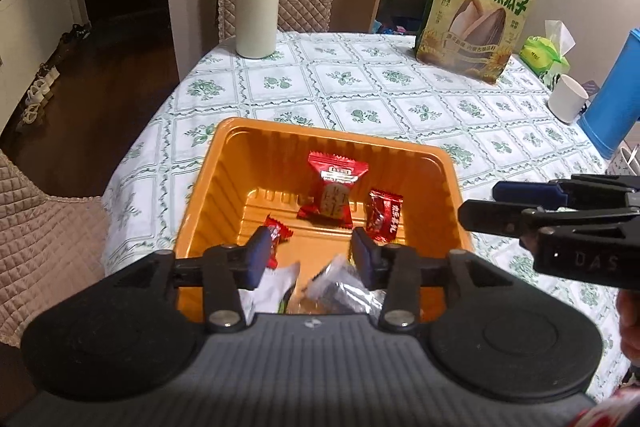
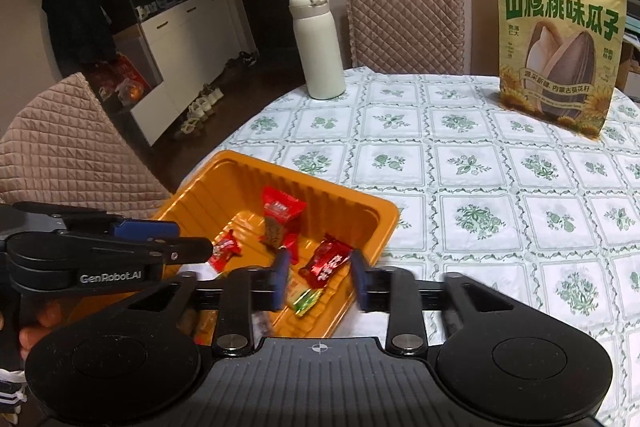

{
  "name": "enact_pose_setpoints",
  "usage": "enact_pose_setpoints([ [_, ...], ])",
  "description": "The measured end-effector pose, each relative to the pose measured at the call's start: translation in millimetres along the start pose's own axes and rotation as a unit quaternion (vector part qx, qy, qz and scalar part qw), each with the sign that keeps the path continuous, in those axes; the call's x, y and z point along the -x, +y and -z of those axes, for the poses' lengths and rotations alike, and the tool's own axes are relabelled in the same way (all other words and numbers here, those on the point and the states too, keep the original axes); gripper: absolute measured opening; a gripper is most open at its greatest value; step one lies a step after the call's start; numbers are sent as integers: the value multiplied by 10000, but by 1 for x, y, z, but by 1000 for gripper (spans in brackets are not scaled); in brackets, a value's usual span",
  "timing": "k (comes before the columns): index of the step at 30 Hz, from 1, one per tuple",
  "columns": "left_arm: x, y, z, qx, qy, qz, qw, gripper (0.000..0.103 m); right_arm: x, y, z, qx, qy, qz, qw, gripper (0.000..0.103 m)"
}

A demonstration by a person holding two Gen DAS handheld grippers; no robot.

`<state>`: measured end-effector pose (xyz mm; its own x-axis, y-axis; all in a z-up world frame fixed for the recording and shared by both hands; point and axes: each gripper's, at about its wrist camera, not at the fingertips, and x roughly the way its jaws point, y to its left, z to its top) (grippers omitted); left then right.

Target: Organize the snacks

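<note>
An orange plastic tray (image 1: 224, 155) (image 2: 384, 215) sits near the table's front edge. In it lie a large red packet (image 1: 332, 195) (image 2: 280, 219), a dark red candy (image 1: 382, 215) (image 2: 328, 263), a small red candy (image 1: 276, 235) (image 2: 226, 249), a green packet (image 2: 306, 301) and clear-wrapped pieces (image 1: 340, 287). My left gripper (image 1: 311, 253) (image 2: 188, 241) hovers open over the tray's near side, nothing between its pads. My right gripper (image 2: 320, 269) (image 1: 480, 203) is open above the tray's right corner. The dark red candy shows in its gap, but the pads do not press on it.
A cream thermos (image 1: 256, 3) stands at the far left of the floral tablecloth (image 1: 400, 99). At the far right are a sunflower-seed bag (image 1: 476, 19), a tissue pack (image 1: 548, 55), a white cup (image 1: 568, 99) and a blue container (image 1: 616, 95). Quilted chairs stand behind and to the left.
</note>
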<state>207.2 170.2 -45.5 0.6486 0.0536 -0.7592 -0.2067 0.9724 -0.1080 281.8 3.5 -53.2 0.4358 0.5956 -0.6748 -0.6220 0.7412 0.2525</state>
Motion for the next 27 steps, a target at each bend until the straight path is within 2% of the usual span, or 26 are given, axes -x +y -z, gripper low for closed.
enact_pose_setpoints([
  [2, 14, -2, 5, 27, -46, -20, 10000, 49, 9, 2, 4, -49, -113, -29, 9999, 60],
  [9, 60, -25, 26, 169, -139, -164, 9996, 66, 49, -2, 19, -410, -154, -173, 9989, 75],
  [11, 71, -36, 35, 211, -130, -203, 9995, 67, 62, -7, 26, -507, -130, -192, 9984, 81],
  [16, 93, -72, 59, 386, -68, -221, 9990, 68, 96, -21, 45, -461, 61, -131, 9988, 85],
  [27, 120, -162, 111, 532, 15, -395, 9978, 70, 165, -60, 100, -131, 366, -84, 9992, 85],
])
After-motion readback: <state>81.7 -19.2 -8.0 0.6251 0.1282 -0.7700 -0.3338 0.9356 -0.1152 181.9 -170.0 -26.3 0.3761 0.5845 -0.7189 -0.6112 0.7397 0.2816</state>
